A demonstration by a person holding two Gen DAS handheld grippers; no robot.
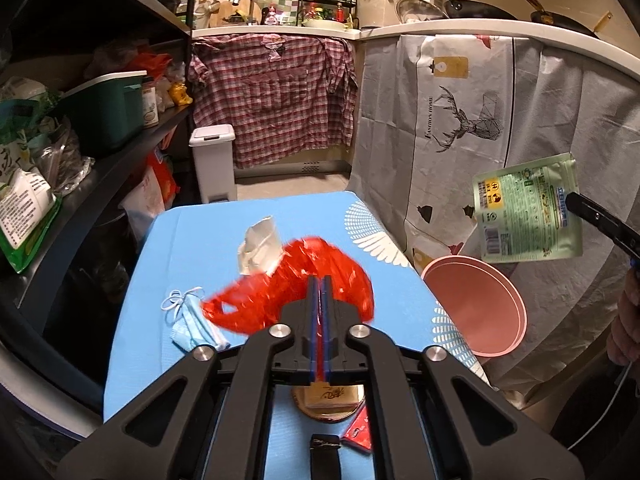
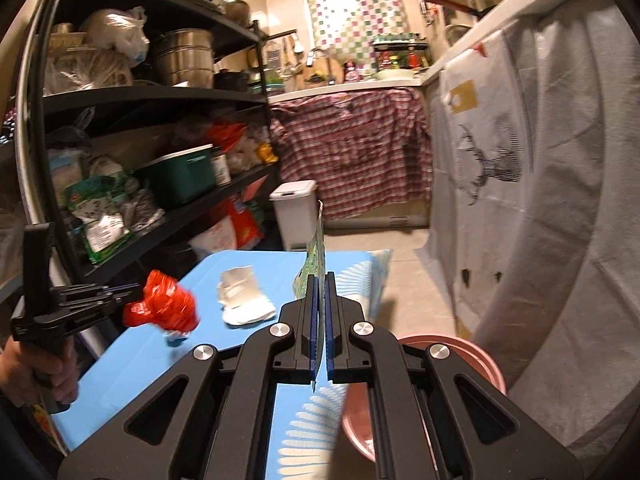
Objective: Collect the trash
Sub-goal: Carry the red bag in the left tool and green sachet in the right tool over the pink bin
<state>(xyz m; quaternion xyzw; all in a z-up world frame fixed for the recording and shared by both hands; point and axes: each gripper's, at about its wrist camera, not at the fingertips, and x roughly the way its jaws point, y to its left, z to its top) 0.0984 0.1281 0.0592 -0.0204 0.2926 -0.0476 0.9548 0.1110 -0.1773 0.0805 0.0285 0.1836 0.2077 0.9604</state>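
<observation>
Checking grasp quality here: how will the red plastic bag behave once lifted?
The red plastic bag, clamped in the left gripper, looks thin and crumpled, so probably floppy and very light. Its glossy film may slip from the fingers.

plaid shirt (image 1: 276, 96) draped below the far counter, white lidded bin (image 1: 212, 162) on the floor beneath. deer-print cloth (image 1: 472, 120) hanging along the right counter, two pans (image 1: 476, 8) on top. dark shelving (image 2: 152, 96) at left, with green tub (image 2: 180, 178) and steel pot (image 2: 186, 56).
</observation>
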